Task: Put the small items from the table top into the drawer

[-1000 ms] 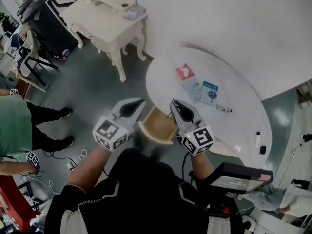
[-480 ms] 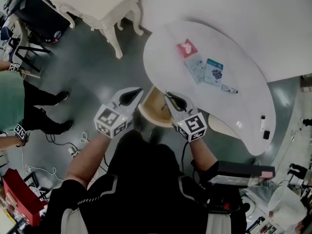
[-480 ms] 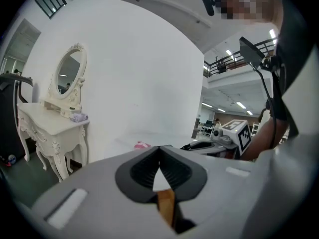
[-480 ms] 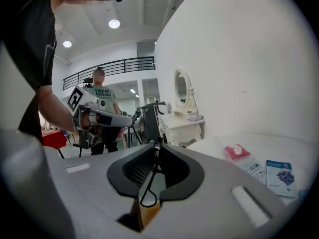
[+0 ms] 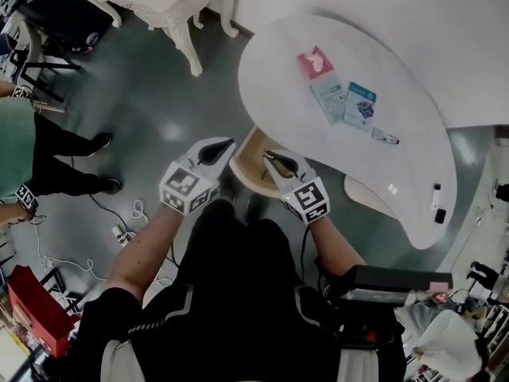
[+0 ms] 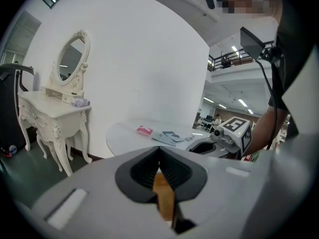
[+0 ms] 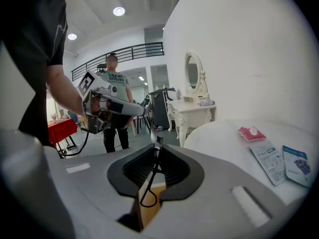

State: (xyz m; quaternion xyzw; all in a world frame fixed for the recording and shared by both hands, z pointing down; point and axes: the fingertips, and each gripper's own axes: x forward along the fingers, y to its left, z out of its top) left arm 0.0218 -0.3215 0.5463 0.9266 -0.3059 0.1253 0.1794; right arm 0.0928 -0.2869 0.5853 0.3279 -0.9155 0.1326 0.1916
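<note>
Drawer point(image 5: 250, 162) sits partly hidden behind right tool point(image 5: 271, 157). Its thin black item point(image 7: 150, 181) is too slim to identify; black bit point(image 5: 440, 216) near tabletop point(image 5: 278, 78) edge too tiny.

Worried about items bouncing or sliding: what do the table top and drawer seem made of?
Table top: plain white, smooth, slight sheen from small light glints; likely painted or laminated board.
Drawer: tan, matte inside, looks like wood or wood-look board; grain too small to tell.
</note>
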